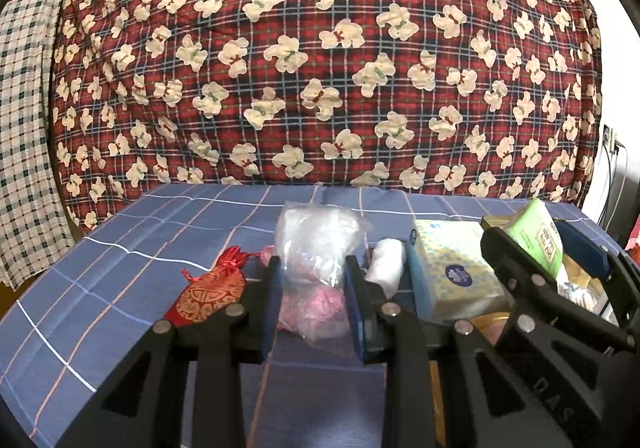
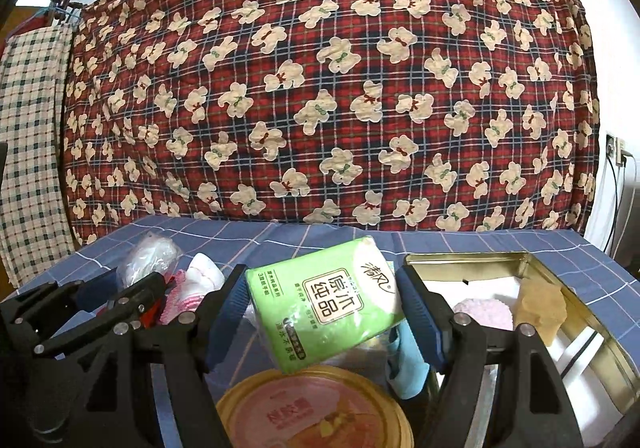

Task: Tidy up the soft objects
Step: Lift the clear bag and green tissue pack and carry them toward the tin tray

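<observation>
Green tissue pack (image 2: 324, 304) tilts, long axis leaning left, clamped in right fingers (image 2: 420, 312); left fingers (image 1: 356, 304) clamp upright plastic bag (image 1: 316, 264).

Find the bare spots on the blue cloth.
Free: left of the red pouch and the strip below the quilt. Crowded: from the clear bag and tissue box to the tin.

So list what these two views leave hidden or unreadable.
- Clear plastic bag, left wrist view: pink contents blurred by the film; left gripper fingers cover its sides.
- Gold tin, right wrist view: its floor is largely hidden by the right gripper and the green tissue pack.
- Round lid: cut by the bottom edge, print unreadable.
</observation>
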### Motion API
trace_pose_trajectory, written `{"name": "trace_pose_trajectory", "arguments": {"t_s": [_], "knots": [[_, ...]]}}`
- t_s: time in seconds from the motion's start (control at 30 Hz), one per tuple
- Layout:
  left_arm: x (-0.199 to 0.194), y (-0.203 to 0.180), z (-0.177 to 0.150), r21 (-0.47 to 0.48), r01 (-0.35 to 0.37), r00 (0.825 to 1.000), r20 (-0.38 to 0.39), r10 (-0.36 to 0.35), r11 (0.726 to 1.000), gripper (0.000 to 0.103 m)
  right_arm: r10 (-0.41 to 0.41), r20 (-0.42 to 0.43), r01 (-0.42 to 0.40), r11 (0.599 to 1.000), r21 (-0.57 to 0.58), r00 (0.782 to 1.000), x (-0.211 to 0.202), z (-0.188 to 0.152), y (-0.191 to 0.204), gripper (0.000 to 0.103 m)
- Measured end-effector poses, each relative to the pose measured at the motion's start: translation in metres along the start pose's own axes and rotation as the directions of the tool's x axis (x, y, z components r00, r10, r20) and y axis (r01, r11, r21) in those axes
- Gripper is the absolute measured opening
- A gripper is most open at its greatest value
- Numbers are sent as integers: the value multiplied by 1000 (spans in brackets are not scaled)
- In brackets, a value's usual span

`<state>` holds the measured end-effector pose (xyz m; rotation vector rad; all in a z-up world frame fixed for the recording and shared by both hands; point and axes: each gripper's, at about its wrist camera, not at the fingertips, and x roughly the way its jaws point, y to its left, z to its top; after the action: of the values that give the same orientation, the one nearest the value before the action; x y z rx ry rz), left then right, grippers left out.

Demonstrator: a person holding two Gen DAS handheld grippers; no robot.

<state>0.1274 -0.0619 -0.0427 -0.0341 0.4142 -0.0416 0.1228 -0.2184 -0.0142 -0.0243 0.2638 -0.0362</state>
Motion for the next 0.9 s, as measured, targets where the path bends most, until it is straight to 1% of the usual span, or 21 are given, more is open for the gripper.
{"name": "trace_pose_trajectory", "arguments": {"t_s": [0.4, 0.63, 0.9], "knots": [[-1, -9, 0, -1, 15, 1000, 5, -15, 1000, 28, -23, 11, 23, 1000, 11, 1000, -3, 0, -7, 76], [5, -9, 0, -16, 41, 999, -23, -41, 999, 28, -34, -1, 34, 999, 18, 999, -2, 0, -11, 76], [7, -10, 0, -21, 47, 998, -28, -48, 999, 28, -46, 1, 46, 999, 26, 999, -1, 0, -16, 76]]}}
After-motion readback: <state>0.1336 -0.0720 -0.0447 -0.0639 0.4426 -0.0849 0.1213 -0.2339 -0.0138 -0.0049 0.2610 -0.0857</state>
